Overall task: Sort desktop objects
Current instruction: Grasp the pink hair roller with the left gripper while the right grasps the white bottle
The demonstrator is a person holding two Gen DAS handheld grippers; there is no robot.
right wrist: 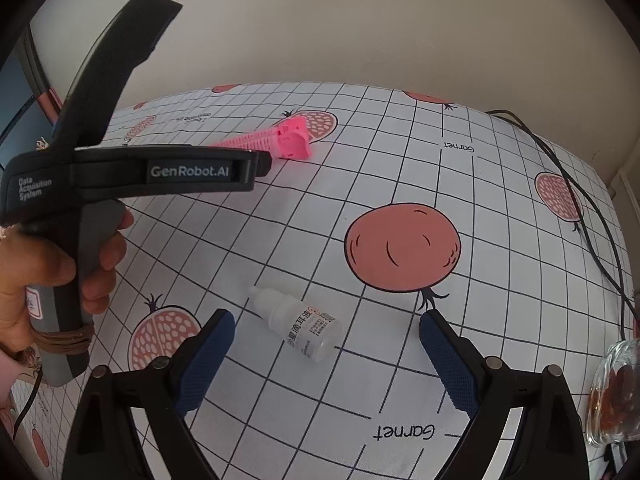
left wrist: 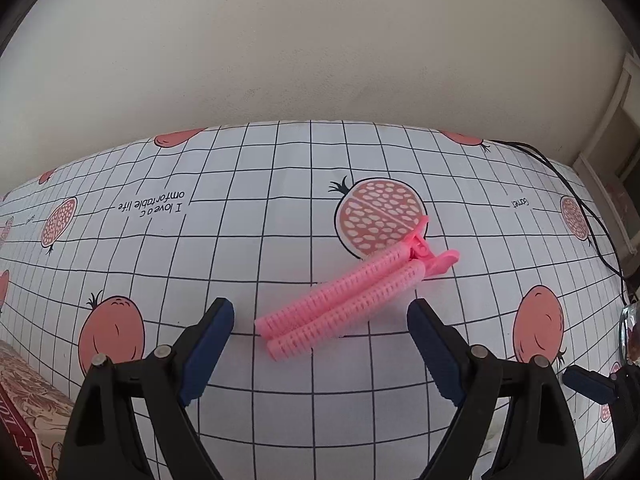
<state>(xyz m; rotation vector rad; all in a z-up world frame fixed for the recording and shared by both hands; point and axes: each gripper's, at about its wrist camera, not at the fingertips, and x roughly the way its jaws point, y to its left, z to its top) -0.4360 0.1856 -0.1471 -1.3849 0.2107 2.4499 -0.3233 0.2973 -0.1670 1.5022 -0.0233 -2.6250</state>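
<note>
Tablecloth (left wrist: 280,216): white with a black grid, printed pomegranates and lettering; it covers the whole table and runs up to a plain pale wall.
Left gripper (left wrist: 320,320): seen along its own fingers, jaws spread wide, nothing pressed between the blue pads; it points down at the cloth with the hair clip's near end lying between the two fingertips, touching neither.
Left gripper from the right wrist view: its black body, lettered GenRobot.AI, crosses the left of that picture, held by a hand (right wrist: 48,280) around the grey handle.
Right gripper (right wrist: 326,326): jaws likewise wide apart and gripping nothing; the dropper bottle lies between the fingertips, nearer the left finger, clear of both pads.
Black cable (right wrist: 576,184): trails along the right side of the table, over the cloth.
Pink hair clip (left wrist: 352,292): two long ribbed roller arms joined at a hinged end, lying flat and slantwise, its hinge end over a printed halved pomegranate.
Glass jar (right wrist: 616,392): at the right edge of the table, clear, with brownish contents I cannot identify.
Patterned box (left wrist: 28,408): only a corner shows at the lower left of the left wrist view.
Dropper bottle (right wrist: 300,324): small, translucent white, on its side with the nozzle toward the upper left, label with Chinese characters facing up.
</note>
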